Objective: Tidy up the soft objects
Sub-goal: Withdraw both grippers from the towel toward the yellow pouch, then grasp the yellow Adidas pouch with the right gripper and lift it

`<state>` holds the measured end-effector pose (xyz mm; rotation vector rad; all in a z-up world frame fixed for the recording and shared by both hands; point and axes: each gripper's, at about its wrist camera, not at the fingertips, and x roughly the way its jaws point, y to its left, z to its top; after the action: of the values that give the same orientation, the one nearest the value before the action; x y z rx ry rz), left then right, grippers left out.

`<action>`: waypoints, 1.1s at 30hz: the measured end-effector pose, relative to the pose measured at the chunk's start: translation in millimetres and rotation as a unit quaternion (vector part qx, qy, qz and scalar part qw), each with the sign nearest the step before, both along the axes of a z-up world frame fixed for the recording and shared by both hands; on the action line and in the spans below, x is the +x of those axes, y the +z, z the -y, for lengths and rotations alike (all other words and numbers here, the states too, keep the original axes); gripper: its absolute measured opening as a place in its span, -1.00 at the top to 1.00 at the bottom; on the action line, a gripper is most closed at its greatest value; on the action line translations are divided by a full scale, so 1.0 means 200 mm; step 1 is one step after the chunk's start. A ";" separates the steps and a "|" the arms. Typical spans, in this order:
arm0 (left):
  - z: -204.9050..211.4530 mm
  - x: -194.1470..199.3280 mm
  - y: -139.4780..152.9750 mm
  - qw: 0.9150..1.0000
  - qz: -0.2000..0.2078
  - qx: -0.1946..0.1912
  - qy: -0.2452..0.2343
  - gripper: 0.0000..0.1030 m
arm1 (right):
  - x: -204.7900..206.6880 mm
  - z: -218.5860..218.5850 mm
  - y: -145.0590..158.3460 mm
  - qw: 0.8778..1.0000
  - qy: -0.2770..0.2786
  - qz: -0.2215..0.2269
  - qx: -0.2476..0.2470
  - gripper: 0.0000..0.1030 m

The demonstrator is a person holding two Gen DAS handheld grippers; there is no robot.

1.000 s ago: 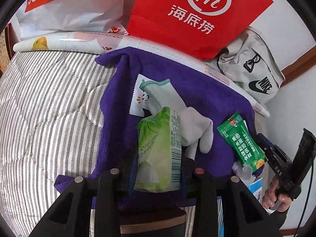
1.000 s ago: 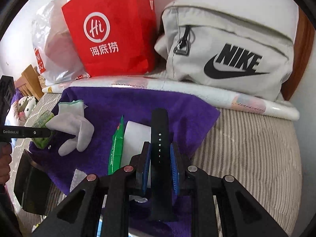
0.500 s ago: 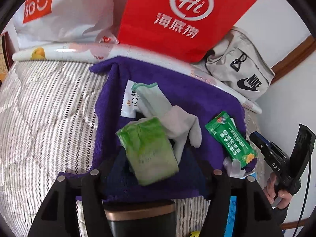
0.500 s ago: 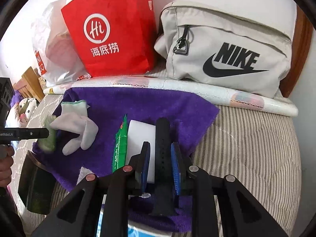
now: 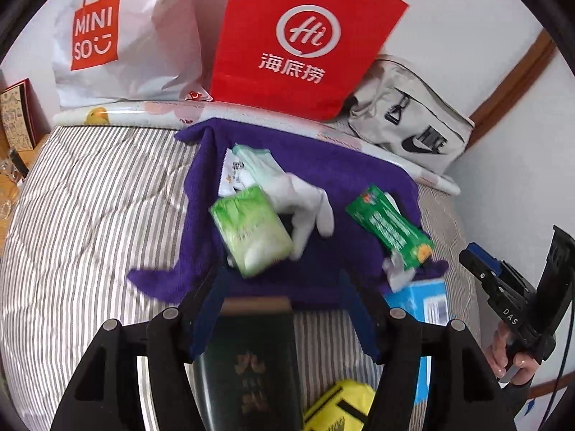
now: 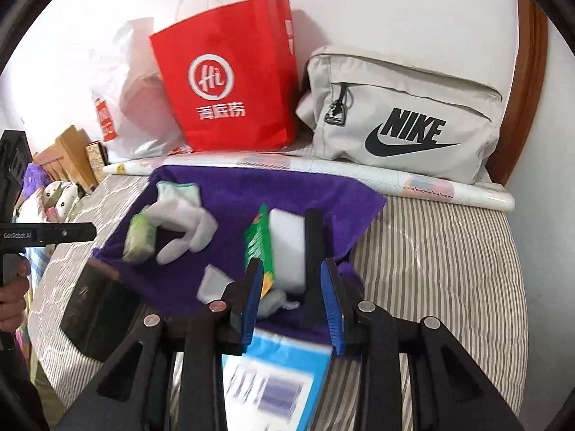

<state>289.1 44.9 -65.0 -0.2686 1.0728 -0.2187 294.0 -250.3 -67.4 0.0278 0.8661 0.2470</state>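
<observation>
A purple towel (image 5: pixel 323 179) is spread on the striped bed. On it lie a green tissue pack (image 5: pixel 251 230), a white glove (image 5: pixel 305 201), a green sachet (image 5: pixel 390 230) and a white card (image 5: pixel 228 176). My left gripper (image 5: pixel 280 287) hangs open above the towel's near edge, clear of the tissue pack. In the right wrist view a black band (image 6: pixel 314 244) lies on the towel (image 6: pixel 287 186) beside a white block (image 6: pixel 287 248). The jaws of my right gripper (image 6: pixel 291 301) are opening, and the band's near end sits loose between the pads.
A red paper bag (image 5: pixel 302 39), a white shopping bag (image 5: pixel 118 36) and a grey Nike bag (image 6: pixel 402 118) stand along the wall. A dark green box (image 5: pixel 248 359), a yellow item (image 5: pixel 337 409) and a blue box (image 6: pixel 273 377) lie near the bed's front.
The left gripper opened, let the green tissue pack drop onto the towel, then drew back and up. The right gripper's pads spread off the black band and pulled back too.
</observation>
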 end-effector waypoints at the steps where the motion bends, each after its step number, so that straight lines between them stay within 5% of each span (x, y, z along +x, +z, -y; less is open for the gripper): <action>1: 0.01 -0.04 0.00 1.000 0.002 0.003 -0.004 -0.22 | -0.03 0.00 0.01 1.000 -0.001 0.003 0.001 0.22; 13: 0.03 -0.54 -0.02 0.998 0.022 0.035 -0.041 -0.22 | -0.50 -0.13 0.10 0.999 0.040 0.032 0.018 -0.09; 28: -0.15 -0.85 -0.21 0.999 0.003 0.034 -0.017 -0.22 | -0.89 -0.61 -0.23 0.985 0.173 -0.017 0.006 -0.12; 33: -0.15 -0.89 -0.25 0.999 0.000 0.026 -0.022 -0.22 | -0.92 -0.70 -0.29 0.981 0.195 -0.015 0.005 -0.46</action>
<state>111.9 74.7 -115.0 -0.1981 1.0832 -0.2307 109.6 -110.6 -125.4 -0.1303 0.8962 0.6192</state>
